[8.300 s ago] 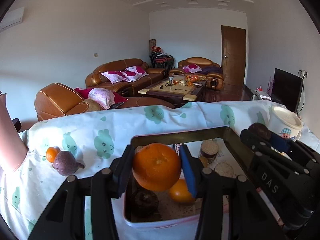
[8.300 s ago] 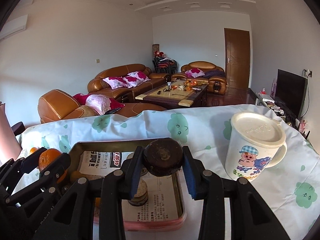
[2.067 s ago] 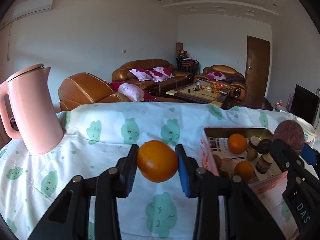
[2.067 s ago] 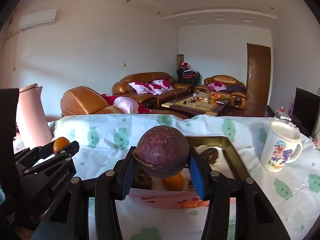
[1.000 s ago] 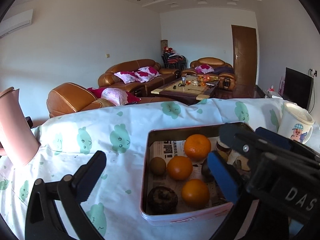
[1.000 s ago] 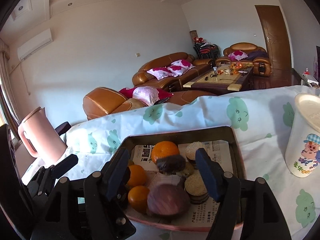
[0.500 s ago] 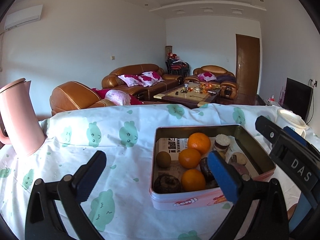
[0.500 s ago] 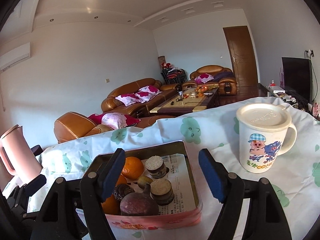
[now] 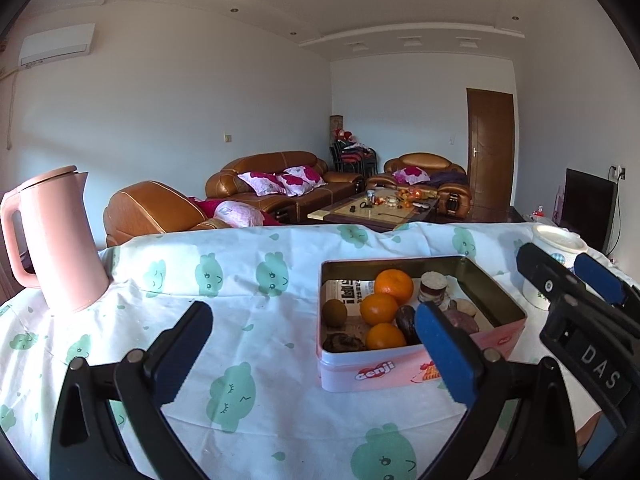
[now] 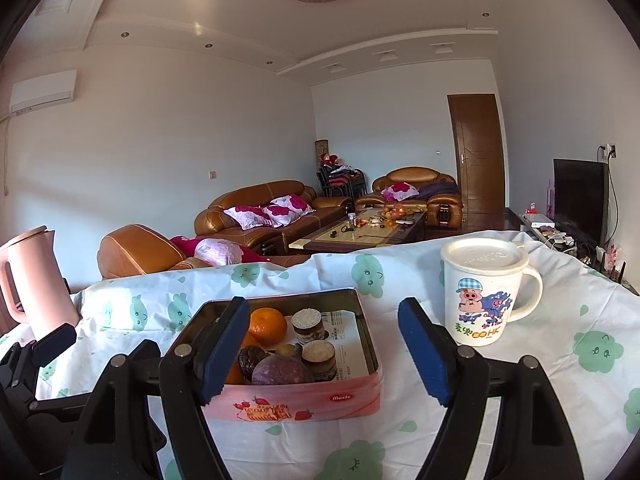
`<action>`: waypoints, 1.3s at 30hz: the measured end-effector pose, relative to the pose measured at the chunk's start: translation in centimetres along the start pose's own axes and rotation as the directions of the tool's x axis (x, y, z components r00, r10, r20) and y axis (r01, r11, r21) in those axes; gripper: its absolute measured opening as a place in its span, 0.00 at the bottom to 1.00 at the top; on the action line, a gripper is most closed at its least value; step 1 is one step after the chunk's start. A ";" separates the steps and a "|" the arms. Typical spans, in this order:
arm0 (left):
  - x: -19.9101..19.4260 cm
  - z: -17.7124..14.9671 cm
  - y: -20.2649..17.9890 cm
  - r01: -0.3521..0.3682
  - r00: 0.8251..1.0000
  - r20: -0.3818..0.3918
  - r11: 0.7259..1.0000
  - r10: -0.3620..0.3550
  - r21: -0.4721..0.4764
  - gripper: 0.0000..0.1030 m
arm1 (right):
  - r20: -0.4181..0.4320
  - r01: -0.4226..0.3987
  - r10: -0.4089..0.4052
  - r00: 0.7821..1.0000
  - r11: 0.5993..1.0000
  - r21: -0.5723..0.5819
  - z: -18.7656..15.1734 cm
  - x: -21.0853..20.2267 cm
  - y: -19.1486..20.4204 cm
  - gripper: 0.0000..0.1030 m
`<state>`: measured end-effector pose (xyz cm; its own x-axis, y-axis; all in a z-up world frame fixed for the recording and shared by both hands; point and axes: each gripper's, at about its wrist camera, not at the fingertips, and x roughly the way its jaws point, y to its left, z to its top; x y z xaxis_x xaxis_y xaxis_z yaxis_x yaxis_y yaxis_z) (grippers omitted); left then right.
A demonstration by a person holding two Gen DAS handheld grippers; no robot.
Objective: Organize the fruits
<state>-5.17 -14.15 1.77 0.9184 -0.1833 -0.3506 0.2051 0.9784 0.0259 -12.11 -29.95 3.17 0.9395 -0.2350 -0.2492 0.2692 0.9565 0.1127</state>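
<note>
A pink tin (image 9: 404, 372) (image 10: 312, 398) sits on the cloth-covered table. Inside lie three oranges (image 9: 394, 286), a kiwi (image 9: 335, 313), a purple passion fruit (image 10: 282, 370), dark fruits and round cakes (image 10: 319, 355). My left gripper (image 9: 312, 344) stands wide open and empty in front of the tin, a little to its left. The right gripper (image 10: 322, 344) is also open with nothing between its pads, held back from the tin's near side. In the left wrist view the right gripper (image 9: 572, 276) shows at the right edge.
A pink kettle (image 9: 56, 240) stands at the table's left. A lidded white cartoon mug (image 10: 486, 290) stands right of the tin. The white cloth (image 9: 240, 320) with green prints covers the table. Leather sofas and a coffee table lie beyond.
Both grippers have drawn back from the tin and risen slightly, so it looks smaller. The right view swung right and up, bringing the mug fully in. Both stay open and empty.
</note>
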 end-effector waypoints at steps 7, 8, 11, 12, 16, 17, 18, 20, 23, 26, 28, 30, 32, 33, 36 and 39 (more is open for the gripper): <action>-0.5 -0.1 -0.1 0.003 1.000 0.009 1.000 -0.003 0.011 1.00 | 0.040 0.007 -0.006 0.999 1.000 -0.012 -0.2 -1.6 0.3 0.76; -0.4 -0.1 -0.1 0.003 1.000 0.008 1.000 -0.003 0.012 1.00 | 0.039 0.008 -0.008 0.999 1.000 -0.012 -0.2 -1.6 0.4 0.76; -0.5 -0.2 -0.1 0.000 1.000 0.008 1.000 0.000 0.013 1.00 | 0.038 0.011 -0.011 0.999 1.000 -0.011 -0.2 -1.5 0.4 0.76; -0.5 -0.2 -0.2 0.000 1.000 0.008 1.000 0.000 0.013 1.00 | 0.036 0.012 -0.011 0.999 1.000 -0.008 -0.2 -1.5 0.4 0.76; -0.5 -0.2 -0.2 -0.001 1.000 0.007 1.000 0.001 0.013 1.00 | 0.034 0.016 -0.016 0.999 1.000 0.001 -0.2 -1.6 0.3 0.76; -0.5 -0.2 -0.1 -0.001 1.000 0.007 1.000 0.001 0.013 1.00 | 0.034 0.017 -0.017 0.999 1.000 0.002 -0.2 -1.6 0.3 0.76; -0.5 -0.2 -0.1 -0.001 1.000 0.006 1.000 0.001 0.012 1.00 | 0.034 0.017 -0.017 0.999 1.000 0.002 -0.2 -1.6 0.3 0.76; -0.5 -0.2 -0.1 -0.002 1.000 0.006 1.000 0.001 0.012 1.00 | 0.034 0.017 -0.017 0.999 1.000 0.001 -0.1 -1.6 0.3 0.76; -0.5 -0.2 -0.1 -0.002 1.000 0.007 1.000 0.002 0.013 1.00 | 0.033 0.017 -0.017 0.999 1.000 -0.001 -0.1 -1.6 0.3 0.76; -0.5 -0.2 -0.1 -0.002 1.000 0.006 1.000 0.001 0.013 1.00 | 0.034 0.017 -0.017 0.999 1.000 0.001 -0.1 -1.6 0.3 0.76; -0.5 -0.2 -0.1 -0.002 1.000 0.007 1.000 0.001 0.013 1.00 | 0.034 0.017 -0.017 0.999 1.000 0.001 -0.1 -1.6 0.3 0.76; -0.5 -0.2 -0.1 -0.002 1.000 0.007 1.000 0.002 0.013 1.00 | 0.034 0.018 -0.018 0.999 1.000 0.001 -0.1 -1.6 0.3 0.76; -0.5 -0.2 -0.1 -0.002 1.000 0.006 1.000 0.002 0.013 1.00 | 0.032 0.019 -0.019 0.999 1.000 0.001 -0.1 -1.6 0.3 0.76; -0.5 -0.2 -0.1 -0.002 1.000 0.006 1.000 0.002 0.013 1.00 | 0.033 0.019 -0.019 0.999 1.000 0.001 -0.1 -1.6 0.3 0.76; -0.5 -0.2 -0.1 -0.002 1.000 0.006 1.000 0.002 0.014 1.00 | 0.032 0.018 -0.018 0.999 1.000 0.001 -0.1 -1.6 0.3 0.76; -0.5 -0.2 -0.1 -0.002 1.000 0.006 1.000 0.002 0.014 1.00 | 0.033 0.019 -0.019 0.999 1.000 0.001 -0.1 -1.6 0.3 0.76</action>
<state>-5.70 -14.11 1.77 0.9207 -0.1823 -0.3451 0.2082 0.9773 0.0393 -13.54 -29.28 3.53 0.9407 -0.2586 -0.2193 0.2871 0.9517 0.1093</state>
